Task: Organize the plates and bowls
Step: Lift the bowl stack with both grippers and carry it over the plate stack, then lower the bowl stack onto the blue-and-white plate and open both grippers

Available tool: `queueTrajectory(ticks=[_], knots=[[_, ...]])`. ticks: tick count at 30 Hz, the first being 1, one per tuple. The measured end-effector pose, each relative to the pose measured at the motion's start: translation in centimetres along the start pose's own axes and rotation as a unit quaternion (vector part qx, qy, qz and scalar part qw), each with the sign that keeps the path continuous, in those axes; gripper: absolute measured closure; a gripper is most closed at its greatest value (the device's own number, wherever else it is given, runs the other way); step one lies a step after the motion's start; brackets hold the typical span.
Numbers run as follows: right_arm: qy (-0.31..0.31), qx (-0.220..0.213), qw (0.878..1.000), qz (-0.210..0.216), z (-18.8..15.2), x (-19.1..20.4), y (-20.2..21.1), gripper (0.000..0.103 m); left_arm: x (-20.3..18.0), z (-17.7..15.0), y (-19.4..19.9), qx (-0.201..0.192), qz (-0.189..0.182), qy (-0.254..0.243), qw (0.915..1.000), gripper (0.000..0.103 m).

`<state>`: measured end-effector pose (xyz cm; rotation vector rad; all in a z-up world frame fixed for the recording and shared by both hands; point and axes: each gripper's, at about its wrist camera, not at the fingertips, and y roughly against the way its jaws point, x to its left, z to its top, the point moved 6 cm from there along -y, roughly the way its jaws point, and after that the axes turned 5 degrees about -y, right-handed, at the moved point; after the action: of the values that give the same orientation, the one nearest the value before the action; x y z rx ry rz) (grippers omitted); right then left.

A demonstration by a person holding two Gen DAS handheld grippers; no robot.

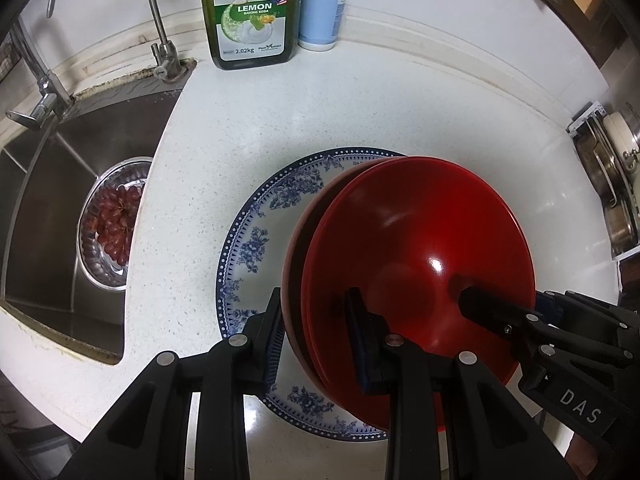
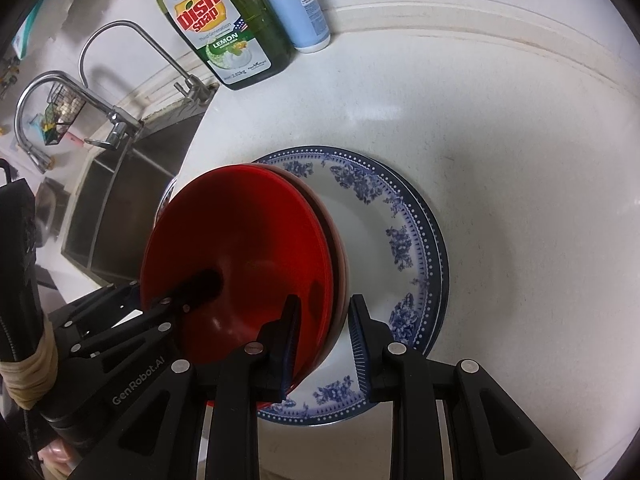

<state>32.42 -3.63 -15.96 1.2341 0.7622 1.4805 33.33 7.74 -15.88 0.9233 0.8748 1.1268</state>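
Note:
A stack of red bowls [image 1: 420, 240] sits on a blue-and-white floral plate [image 1: 256, 240] on the white counter. My left gripper [image 1: 316, 332] straddles the left rim of the red bowls, one finger outside, one inside; whether it clamps is unclear. My right gripper [image 2: 324, 332] straddles the right rim of the same red bowls [image 2: 240, 248] above the floral plate [image 2: 400, 232], with a visible gap at its outer finger. The right gripper shows in the left wrist view [image 1: 500, 316], reaching into the bowl.
A steel sink [image 1: 48, 200] lies left, holding a metal bowl of red grapes [image 1: 116, 220]. Faucets [image 1: 160, 40] stand behind it. A green dish soap bottle [image 1: 250, 12] and a white-blue bottle [image 1: 322, 8] stand at the back wall. A rack with pots [image 1: 616, 184] stands right.

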Motion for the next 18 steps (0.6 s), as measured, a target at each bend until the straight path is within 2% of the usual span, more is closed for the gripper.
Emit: queueTrajectory(ticks=[6,10,12,15,18], knots=[[0.0,-0.009,1.0,0.002,0.1,0.0,0.0,0.075,0.1,0.1,0.0,-0.009,0.0,-0.009,0.9999,0.071],[-0.003,-0.016,1.0,0.004,0.2,0.1,0.0,0.074,0.4,0.3,0.3,-0.019,0.008,-0.016,0.9997,0.06],[-0.002,-0.02,1.0,0.002,0.3,0.1,0.1,0.069,0.7,0.4,0.6,-0.026,0.015,-0.019,0.9994,0.056],[-0.003,-0.035,0.999,-0.002,0.3,0.1,0.6,0.063,1.1,0.4,1.7,-0.045,0.023,-0.021,0.9985,0.048],[-0.004,-0.053,0.999,-0.005,0.3,0.1,1.6,0.062,1.2,0.5,3.7,-0.081,0.042,-0.021,0.9955,0.041]])
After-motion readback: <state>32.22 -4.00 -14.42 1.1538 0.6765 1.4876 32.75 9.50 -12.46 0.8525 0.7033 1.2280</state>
